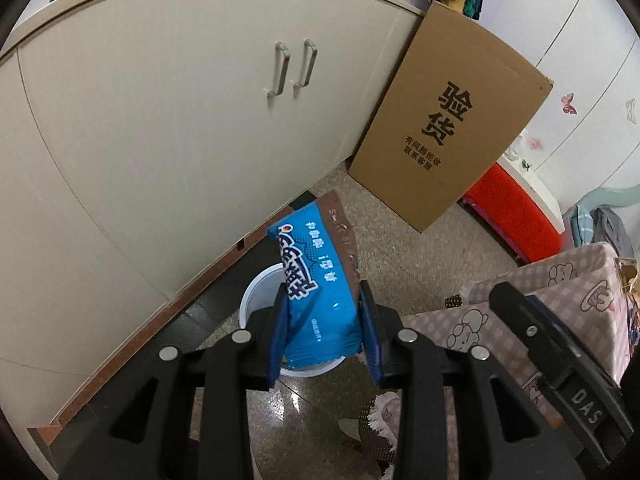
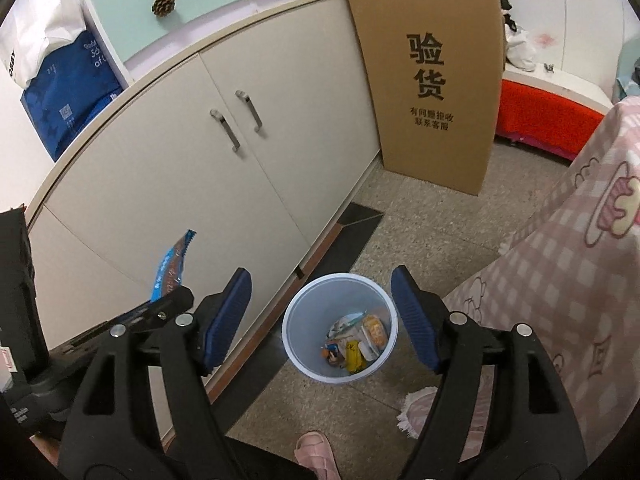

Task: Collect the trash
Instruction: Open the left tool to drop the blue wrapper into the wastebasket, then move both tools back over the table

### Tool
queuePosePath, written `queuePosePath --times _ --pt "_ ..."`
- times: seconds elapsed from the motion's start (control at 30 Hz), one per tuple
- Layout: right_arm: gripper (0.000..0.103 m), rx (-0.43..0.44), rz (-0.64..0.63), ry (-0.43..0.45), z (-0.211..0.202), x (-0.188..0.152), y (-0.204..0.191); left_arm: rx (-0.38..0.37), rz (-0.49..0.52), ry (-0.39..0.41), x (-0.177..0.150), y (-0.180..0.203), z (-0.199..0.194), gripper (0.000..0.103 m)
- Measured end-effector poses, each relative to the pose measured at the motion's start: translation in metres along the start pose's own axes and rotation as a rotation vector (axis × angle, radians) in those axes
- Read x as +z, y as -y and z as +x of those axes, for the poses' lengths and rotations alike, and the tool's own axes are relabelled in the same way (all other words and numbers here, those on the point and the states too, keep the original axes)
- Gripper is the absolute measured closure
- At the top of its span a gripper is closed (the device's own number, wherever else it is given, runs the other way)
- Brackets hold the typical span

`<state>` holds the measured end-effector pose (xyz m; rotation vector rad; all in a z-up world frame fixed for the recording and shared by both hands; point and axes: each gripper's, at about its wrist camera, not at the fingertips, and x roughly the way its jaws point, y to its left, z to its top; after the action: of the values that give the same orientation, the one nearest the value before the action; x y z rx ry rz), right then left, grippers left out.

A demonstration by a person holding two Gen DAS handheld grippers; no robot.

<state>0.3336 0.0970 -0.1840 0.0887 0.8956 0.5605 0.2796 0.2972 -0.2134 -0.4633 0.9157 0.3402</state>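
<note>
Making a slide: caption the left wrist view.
Left gripper holds a blue wrapper above the bin.

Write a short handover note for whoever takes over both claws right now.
Left claw: shut on the blue snack wrapper, held above the white trash bin.
Right claw: open, nothing between its pads, also above the bin.
Bin stands on the floor by the cream cabinet; several pieces of trash already lie inside.
Left to do: release the wrapper into the bin, then look for more trash.
</note>
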Motion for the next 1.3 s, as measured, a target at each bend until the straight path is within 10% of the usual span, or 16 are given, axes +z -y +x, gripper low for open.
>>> queuePosePath --times 0.63,0.9,1.3 --pt "0.03 -0.027 0.016 0.125 -0.017 0.005 0.01 0.0 0.043 -0.027 0.007 0.021 0.016 0.069" --pt "0.029 -0.041 0.038 0.145 -0.016 0.005 0.014 0.024 0.035 -0.042 0.017 0.03 0.024 0.037" --pt "0.029 -0.042 0.047 0.136 -0.029 0.003 0.013 0.024 0.048 -0.011 0.014 0.034 0.004 0.036"
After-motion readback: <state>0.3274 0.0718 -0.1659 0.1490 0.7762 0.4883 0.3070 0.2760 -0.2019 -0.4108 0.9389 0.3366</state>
